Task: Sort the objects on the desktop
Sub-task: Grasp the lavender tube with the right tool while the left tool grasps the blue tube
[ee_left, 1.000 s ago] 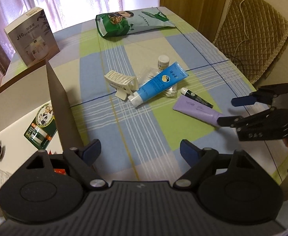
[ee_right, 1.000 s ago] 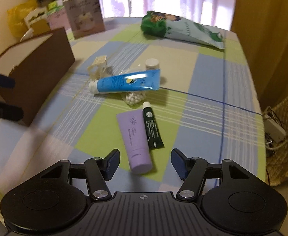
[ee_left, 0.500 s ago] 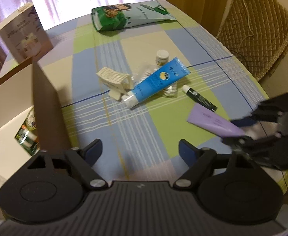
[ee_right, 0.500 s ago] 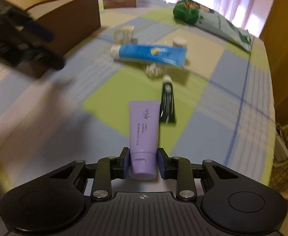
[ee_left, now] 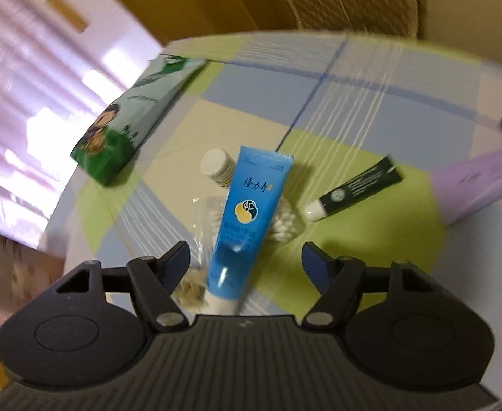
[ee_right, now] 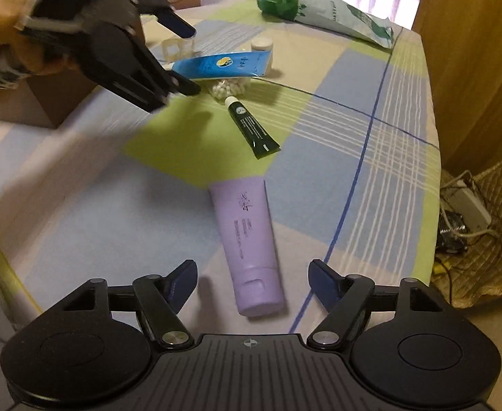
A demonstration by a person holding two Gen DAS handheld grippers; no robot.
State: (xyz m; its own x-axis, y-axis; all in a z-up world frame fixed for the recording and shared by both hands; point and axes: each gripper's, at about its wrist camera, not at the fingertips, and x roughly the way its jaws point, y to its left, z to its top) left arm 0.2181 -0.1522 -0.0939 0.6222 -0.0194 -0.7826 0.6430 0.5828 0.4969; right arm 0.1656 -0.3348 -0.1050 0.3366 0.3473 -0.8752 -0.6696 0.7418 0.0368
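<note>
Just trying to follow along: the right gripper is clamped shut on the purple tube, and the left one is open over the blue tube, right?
Not quite. The right gripper is open, not clamped: in the right wrist view its fingers stand apart on either side of the purple tube, which lies on the tablecloth. The rest holds: the left gripper is open over the blue tube.

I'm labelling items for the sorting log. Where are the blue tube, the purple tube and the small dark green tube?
blue tube [ee_left: 251,205]: left wrist view, on its round logo.
purple tube [ee_right: 247,236]: right wrist view, mid-body.
dark green tube [ee_right: 252,128]: right wrist view, mid-body.
</note>
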